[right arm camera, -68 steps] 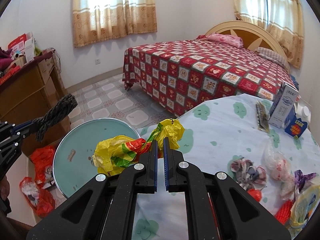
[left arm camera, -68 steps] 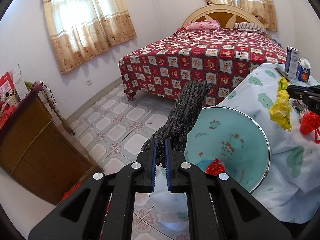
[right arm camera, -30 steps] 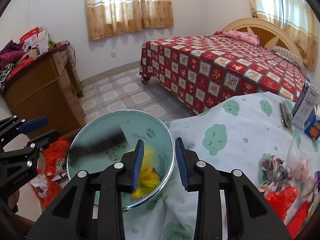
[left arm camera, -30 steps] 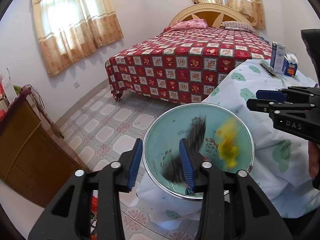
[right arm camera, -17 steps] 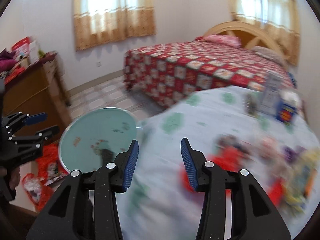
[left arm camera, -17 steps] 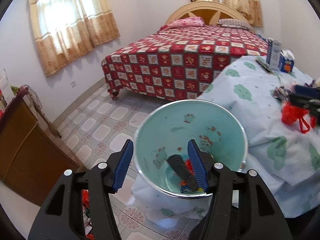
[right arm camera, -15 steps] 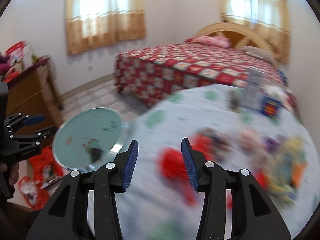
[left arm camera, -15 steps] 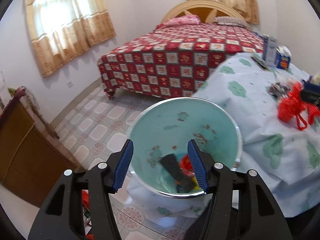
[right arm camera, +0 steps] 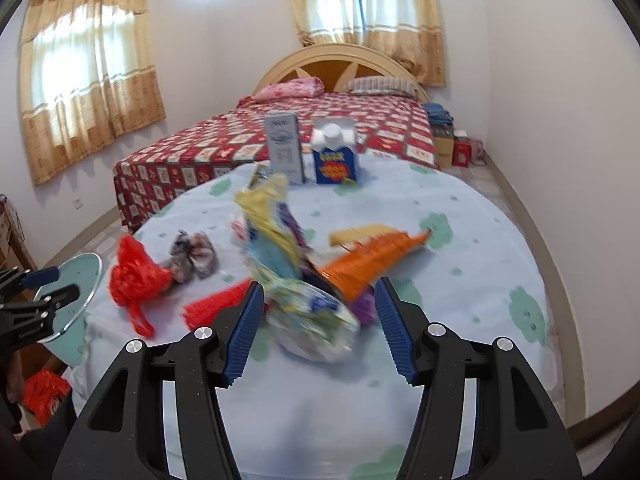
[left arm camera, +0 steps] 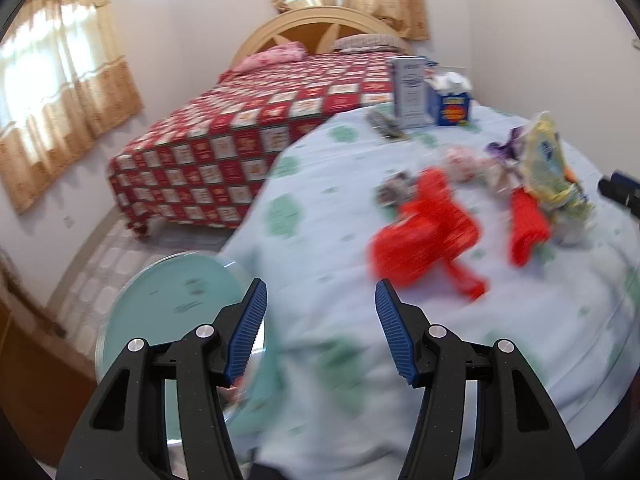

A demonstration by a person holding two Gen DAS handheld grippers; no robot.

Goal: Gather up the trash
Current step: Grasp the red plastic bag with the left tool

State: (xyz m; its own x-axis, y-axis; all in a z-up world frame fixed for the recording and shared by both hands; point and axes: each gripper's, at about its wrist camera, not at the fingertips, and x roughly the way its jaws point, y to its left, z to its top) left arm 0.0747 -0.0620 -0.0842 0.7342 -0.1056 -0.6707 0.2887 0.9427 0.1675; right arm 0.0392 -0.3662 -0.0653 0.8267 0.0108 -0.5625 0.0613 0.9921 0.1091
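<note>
A teal trash bin (left arm camera: 176, 300) stands beside the round table (left arm camera: 328, 208), at its left edge; it also shows in the right wrist view (right arm camera: 76, 284). My left gripper (left arm camera: 320, 324) is open and empty over the table edge, short of a red plastic bag (left arm camera: 424, 236). My right gripper (right arm camera: 316, 320) is open and empty, just in front of a crumpled yellow and blue wrapper (right arm camera: 308, 312). Around it lie an orange wrapper (right arm camera: 372, 260), the red bag (right arm camera: 134, 272), a red strip (right arm camera: 220, 300) and a grey patterned wad (right arm camera: 192, 256). The frames are blurred by motion.
A milk carton (right arm camera: 285, 148) and a blue box (right arm camera: 335, 160) stand at the table's far side. A bed with a red checked cover (right arm camera: 320, 128) lies behind. A wooden cabinet (left arm camera: 24, 360) stands left of the bin. Red bags (right arm camera: 44, 396) lie on the floor.
Both grippers opened and dropped the dark cloth and the yellow bag into the bin. Both have since swung right, from the bin toward the trash on the table.
</note>
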